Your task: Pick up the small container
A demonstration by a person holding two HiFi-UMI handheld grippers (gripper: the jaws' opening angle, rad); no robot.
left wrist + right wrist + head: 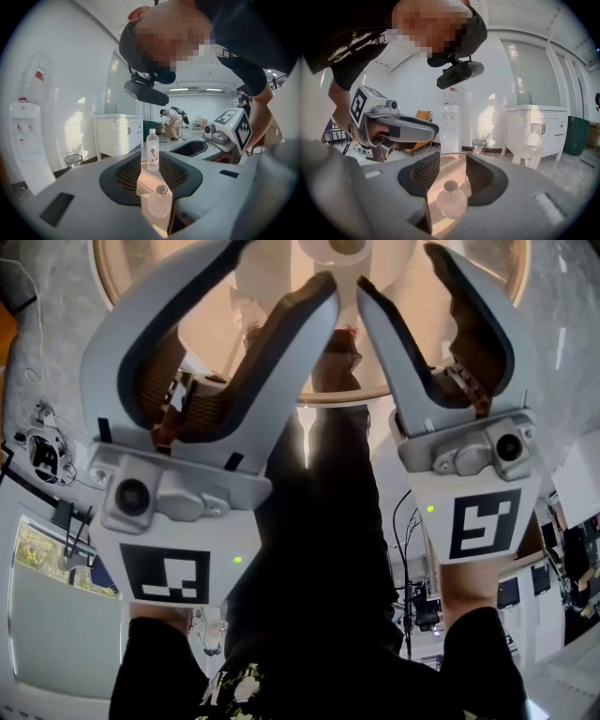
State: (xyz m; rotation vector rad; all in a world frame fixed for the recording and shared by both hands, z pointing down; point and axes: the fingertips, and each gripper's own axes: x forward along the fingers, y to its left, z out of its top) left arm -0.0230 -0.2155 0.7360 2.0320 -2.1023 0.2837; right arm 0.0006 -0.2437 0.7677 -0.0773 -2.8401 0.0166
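The small container [159, 202] is a clear round flask with a grey cap. It stands on the tan round table [197, 324] and shows low in the gap between the jaws of both gripper views, also as the flask [451, 199]. My left gripper [272, 268] and right gripper [403, 268] hang side by side above the table, both open, with nothing between their fingers. A taller water bottle [153, 150] stands upright beyond the flask, and the same bottle [533, 150] appears at the right in the right gripper view. In the head view the grippers hide most of the table.
A white cabinet [117, 133], a water dispenser [26, 136] and a mesh waste bin [73, 160] stand along the wall. A person [174, 122] bends over boxes far off. Cables and gear [42, 456] lie on the floor beside the table.
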